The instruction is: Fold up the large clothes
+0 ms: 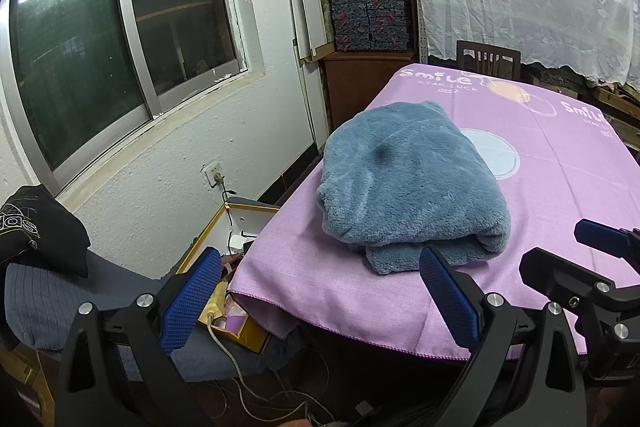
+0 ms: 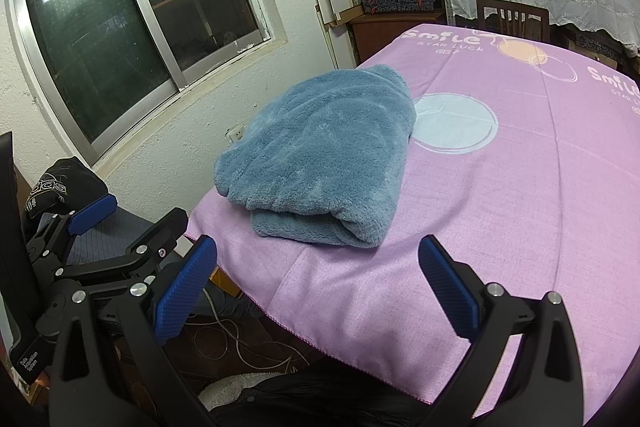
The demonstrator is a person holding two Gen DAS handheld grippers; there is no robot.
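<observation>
Fingers point(image 1: 192, 301) of the left gripper point(image 1: 320, 303) stand spread wide at the bottom of the left wrist view, holding nothing, the blue ribbed pads clear of the cloth. The right gripper point(image 2: 316, 291) likewise has its fingers point(image 2: 450, 287) spread and empty at the bottom of the right wrist view; part of it also shows at the right edge of the left wrist view. Folded blue fleece garment point(image 1: 408, 183) lies as a thick bundle on the worktop point(image 1: 560, 195), which is covered by a pink printed sheet; the bundle sits near the left edge of the sheet, centre of frame in both views, its rolled fold facing the grippers. Neither gripper touches it. A window point(image 1: 120, 39) occupies the upper left of frame. A dark wooden chair point(image 2: 514, 17) stands beyond the far edge, upper right.
</observation>
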